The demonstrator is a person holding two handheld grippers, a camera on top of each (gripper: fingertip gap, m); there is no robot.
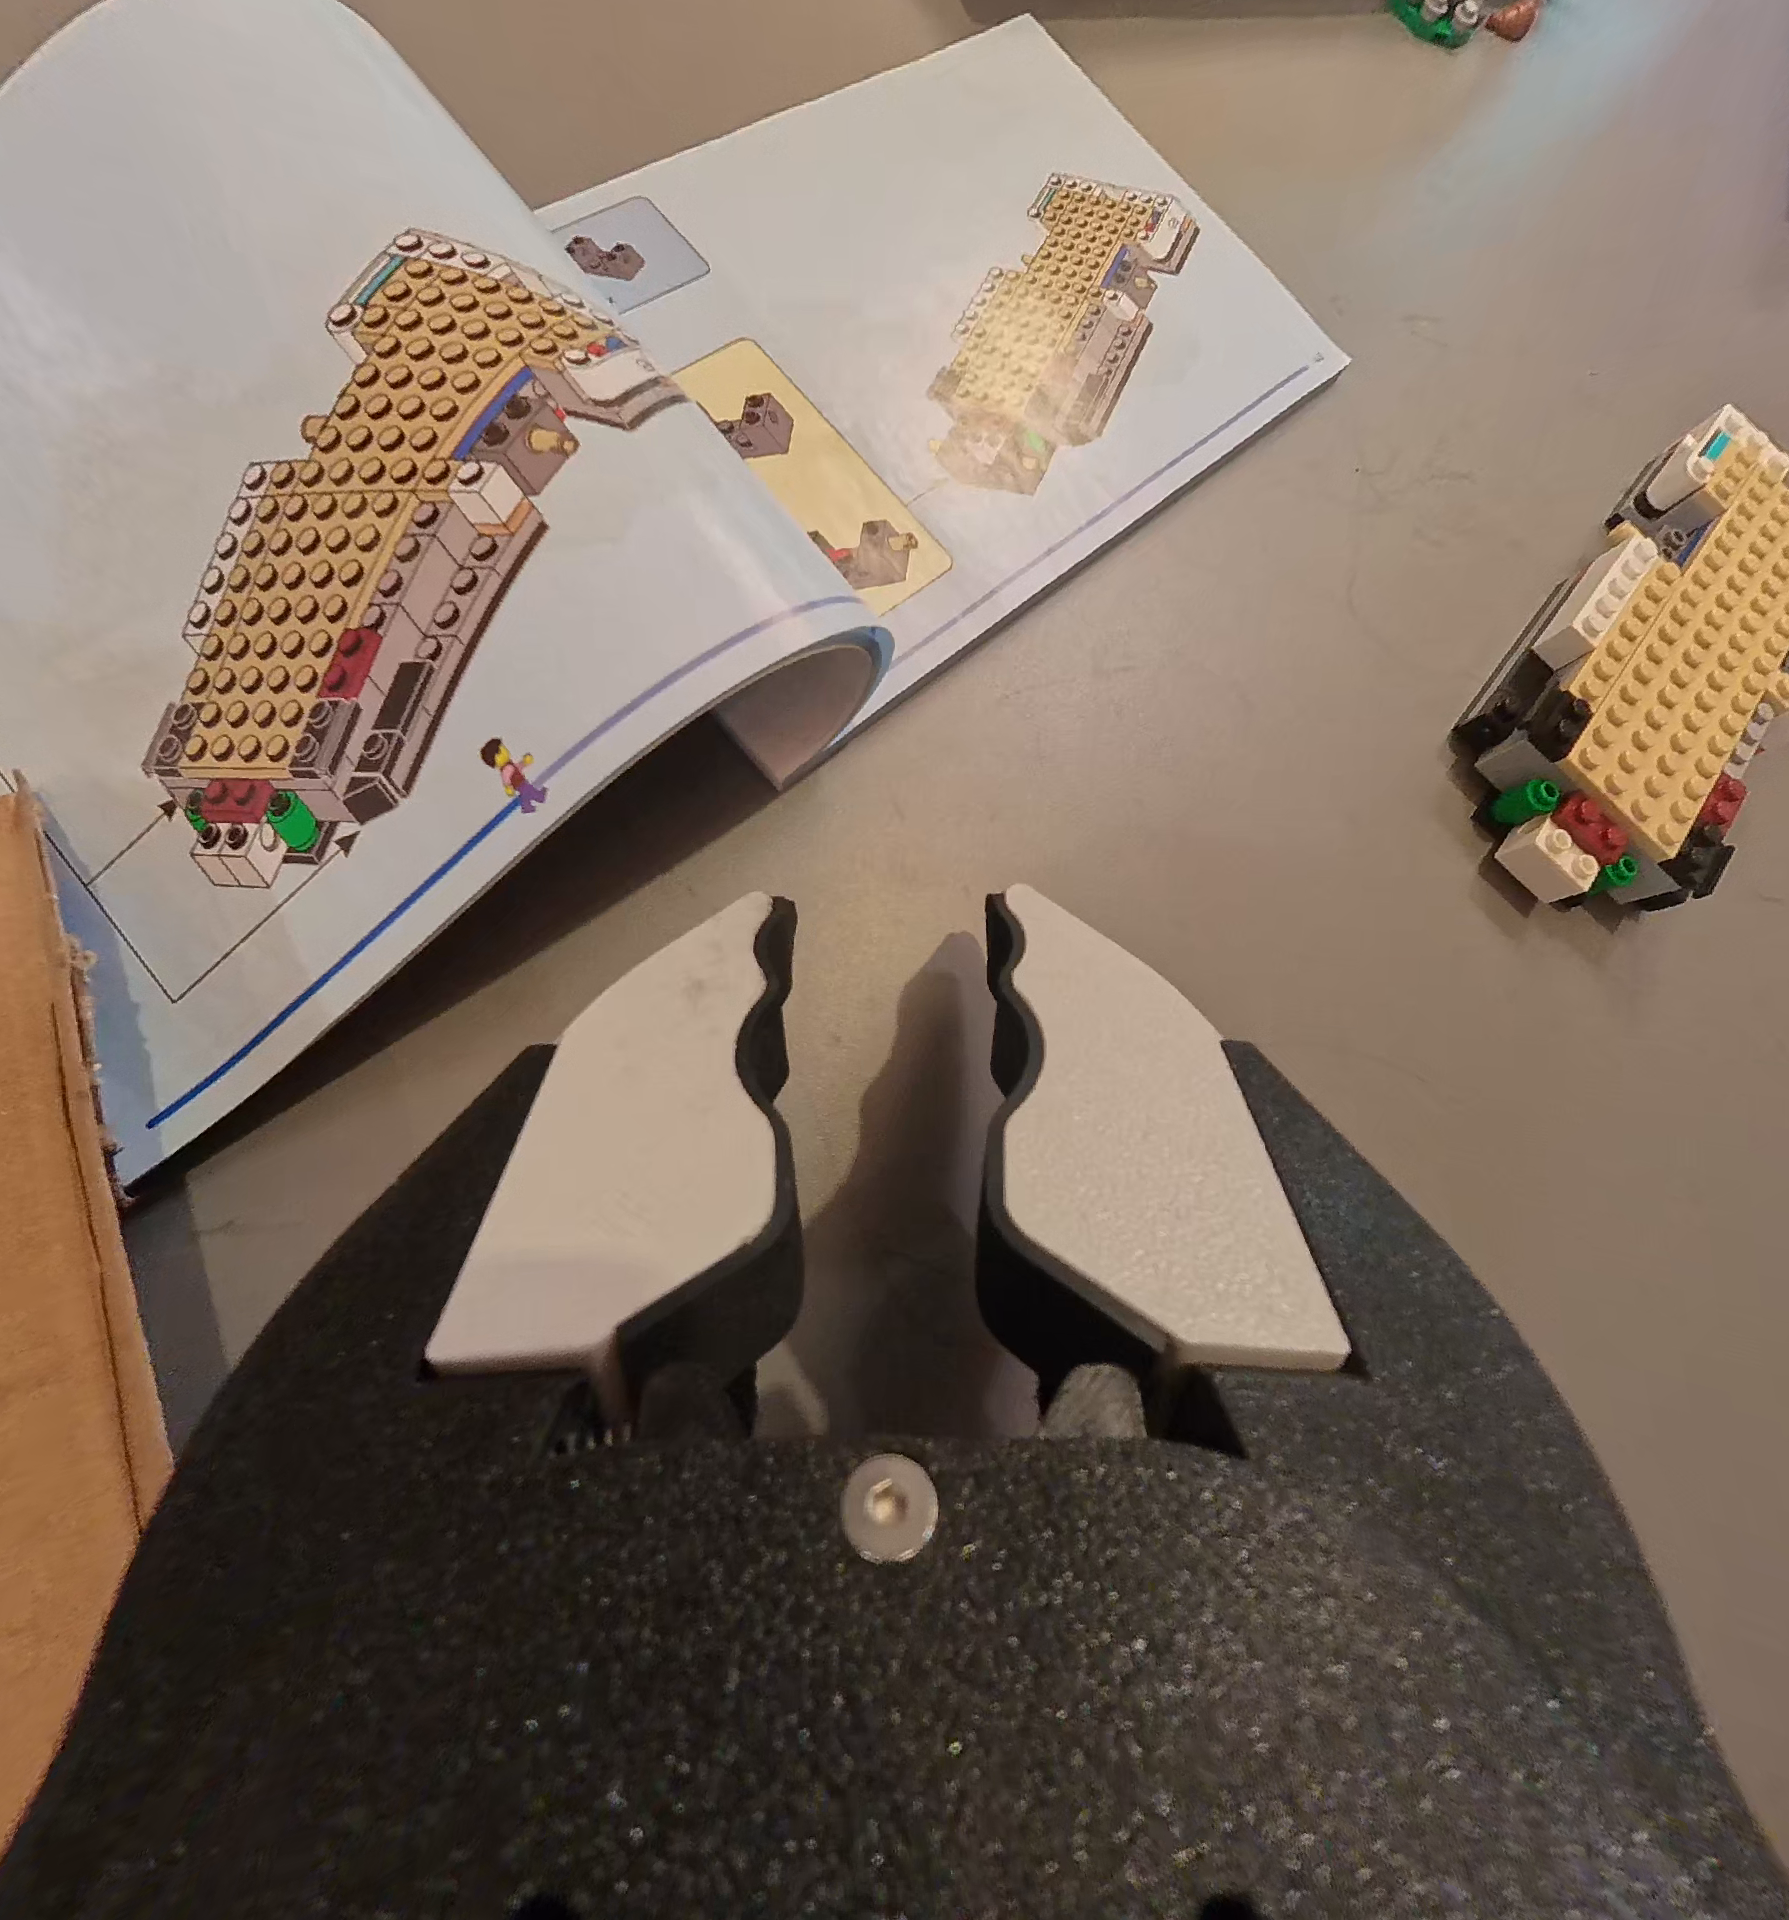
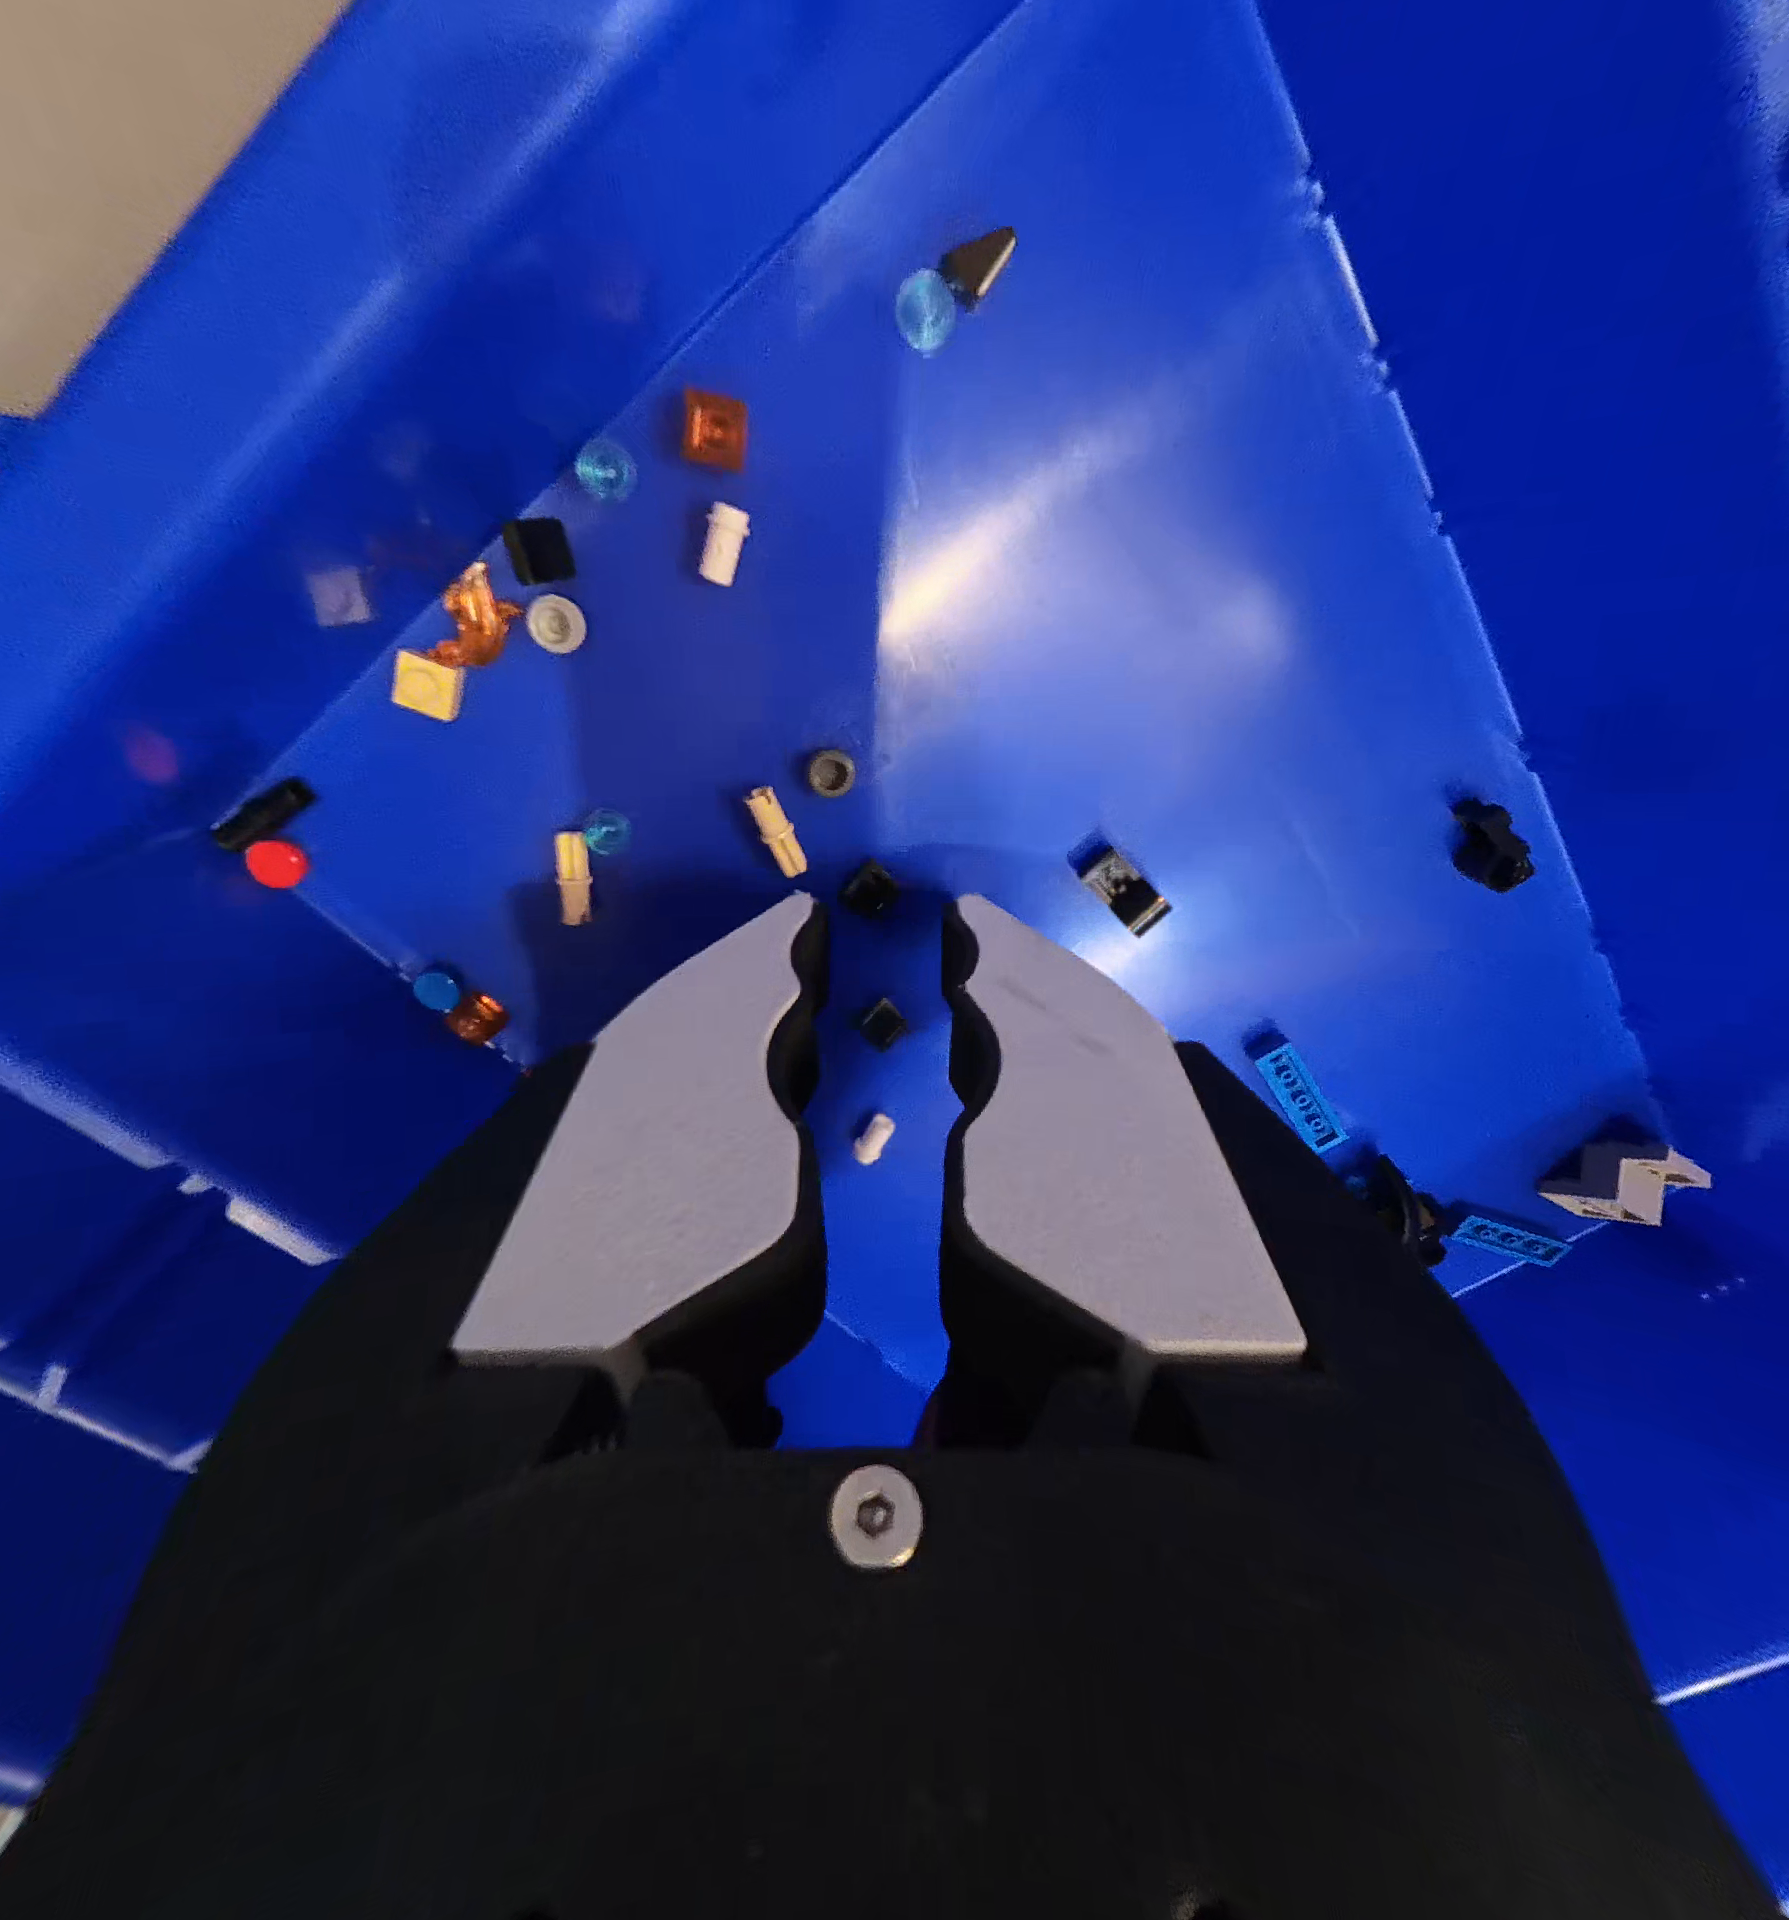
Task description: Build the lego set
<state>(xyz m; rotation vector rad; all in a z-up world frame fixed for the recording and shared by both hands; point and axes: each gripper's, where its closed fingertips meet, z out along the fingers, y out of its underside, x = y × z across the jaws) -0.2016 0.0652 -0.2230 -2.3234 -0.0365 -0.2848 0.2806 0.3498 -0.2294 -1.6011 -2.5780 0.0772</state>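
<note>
Left tool (image 1: 890, 904) spread, empty, above grey tabletop (image 1: 1233, 1039); open instruction booklet (image 1: 869, 364) to its left, tan brick model (image 1: 1679, 665) right. Right tool (image 2: 885, 909) spread inside blue bin (image 2: 1077, 468), small black piece (image 2: 869, 888) at fingertips, unpinched.

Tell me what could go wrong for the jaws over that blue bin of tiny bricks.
1. The right gripper is open with two small black pieces near its jaws; closing might catch the wrong one or flick it away.
2. The picture is motion-blurred, so aim on such small parts may be off.
3. The tan pin lies close by and could get knocked.
</note>
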